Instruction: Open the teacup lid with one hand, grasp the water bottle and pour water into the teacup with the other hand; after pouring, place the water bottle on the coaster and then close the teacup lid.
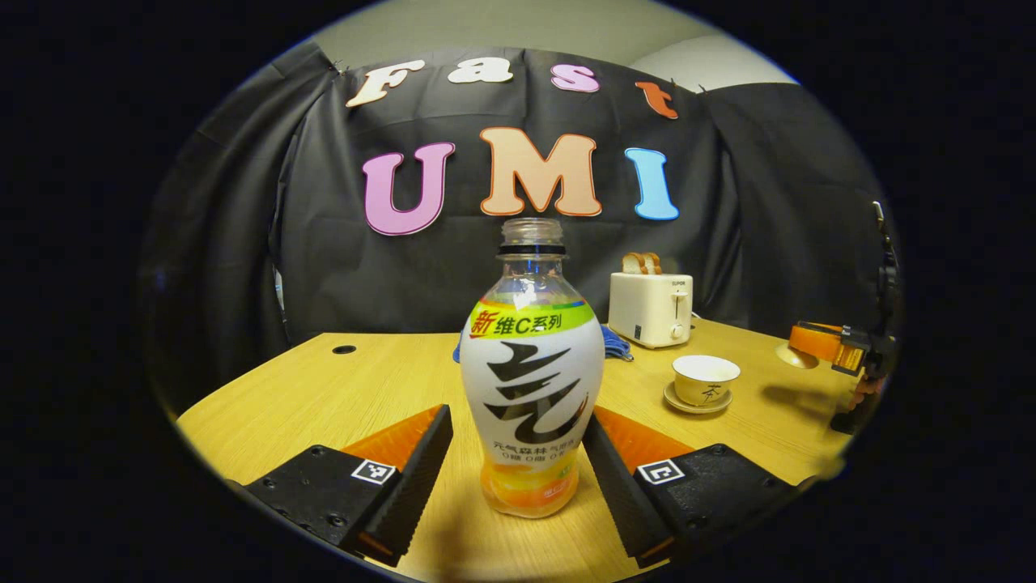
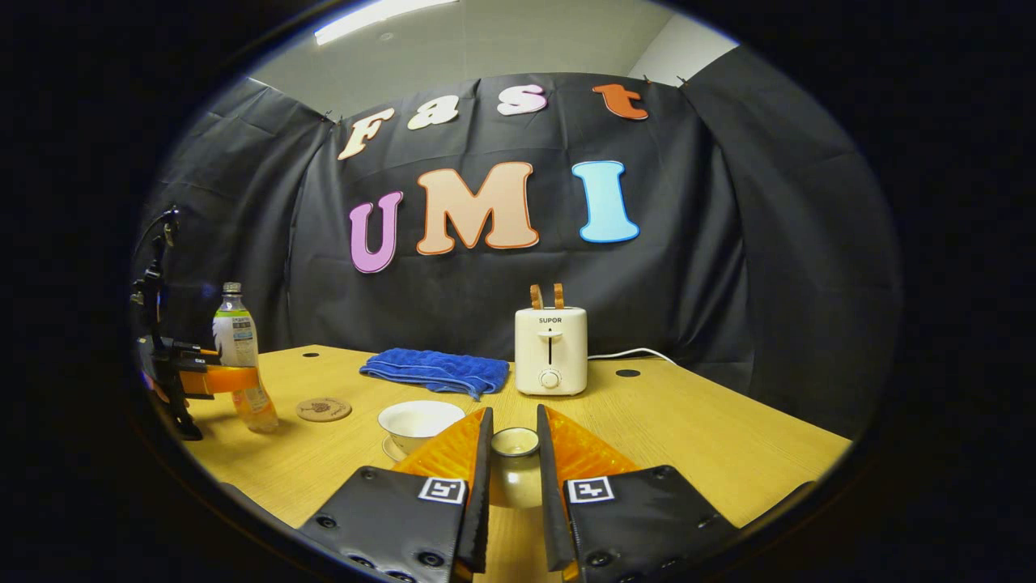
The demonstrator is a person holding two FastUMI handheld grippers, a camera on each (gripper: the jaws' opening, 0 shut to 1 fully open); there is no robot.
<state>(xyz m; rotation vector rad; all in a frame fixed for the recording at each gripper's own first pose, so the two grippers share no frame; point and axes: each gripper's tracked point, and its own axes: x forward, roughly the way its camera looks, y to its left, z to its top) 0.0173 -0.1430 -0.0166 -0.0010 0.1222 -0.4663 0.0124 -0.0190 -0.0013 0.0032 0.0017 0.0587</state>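
With the lid [image 2: 515, 453] clamped in our right hand-held gripper [image 2: 515, 478] beside the uncovered teacup [image 2: 419, 423], our left hand-held gripper [image 1: 518, 461] brackets the tabletop's [image 1: 324, 389] upright water bottle [image 1: 530, 380], needing a square, mid-body squeeze.

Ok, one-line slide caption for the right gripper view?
Right gripper holds the teacup lid above the table, the open teacup beside it; the left gripper is at the water bottle.

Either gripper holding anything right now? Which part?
Right gripper pinches the small cream ceramic teacup lid by its knob. Left gripper brackets the clear plastic water bottle, not clamped.
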